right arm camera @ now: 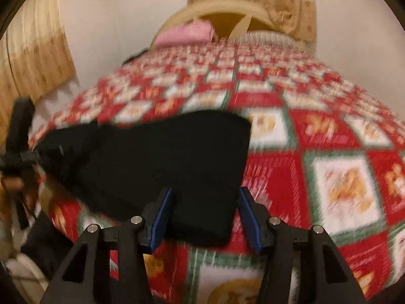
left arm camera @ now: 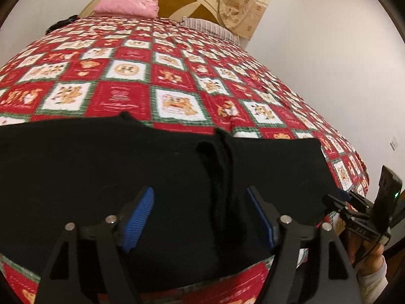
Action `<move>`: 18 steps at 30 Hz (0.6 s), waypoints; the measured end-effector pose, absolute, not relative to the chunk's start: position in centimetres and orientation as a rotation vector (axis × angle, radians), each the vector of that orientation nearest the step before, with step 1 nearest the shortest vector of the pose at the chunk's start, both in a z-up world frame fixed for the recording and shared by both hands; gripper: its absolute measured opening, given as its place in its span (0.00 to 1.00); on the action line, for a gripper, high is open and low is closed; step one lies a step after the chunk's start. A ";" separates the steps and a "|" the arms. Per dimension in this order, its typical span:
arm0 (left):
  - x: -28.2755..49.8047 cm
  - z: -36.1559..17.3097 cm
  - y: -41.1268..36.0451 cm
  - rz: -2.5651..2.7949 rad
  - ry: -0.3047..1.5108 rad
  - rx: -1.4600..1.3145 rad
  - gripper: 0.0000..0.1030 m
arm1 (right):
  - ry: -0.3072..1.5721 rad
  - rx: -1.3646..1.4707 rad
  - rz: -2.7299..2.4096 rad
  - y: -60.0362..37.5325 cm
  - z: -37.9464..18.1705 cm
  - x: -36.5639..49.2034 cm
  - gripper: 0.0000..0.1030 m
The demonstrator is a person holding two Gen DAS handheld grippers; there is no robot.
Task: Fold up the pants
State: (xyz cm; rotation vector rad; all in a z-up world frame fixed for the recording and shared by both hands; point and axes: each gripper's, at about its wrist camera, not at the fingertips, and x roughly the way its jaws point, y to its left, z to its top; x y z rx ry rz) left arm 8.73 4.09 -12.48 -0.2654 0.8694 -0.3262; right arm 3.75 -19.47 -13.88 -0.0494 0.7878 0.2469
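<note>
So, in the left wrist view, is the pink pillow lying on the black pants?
No, the pink pillow lies far off at the headboard, while the pants lie at the near end of the bed.

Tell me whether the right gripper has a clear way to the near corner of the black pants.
Probably yes. The right gripper is open, and the near corner of the black pants lies between its blue pads with nothing over it. The left gripper is off to the side. Blur hides any contact.
</note>
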 end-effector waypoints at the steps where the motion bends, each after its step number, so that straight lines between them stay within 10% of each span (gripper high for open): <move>1: 8.6 -12.4 4.6 -0.317 0.868 -0.265 0.74 | 0.787 -0.061 0.245 -19.3 -13.8 3.7 0.53; 18: 6.2 -12.4 23.7 0.112 0.814 -0.255 0.83 | 0.683 -0.184 0.550 -7.2 -11.6 3.2 0.53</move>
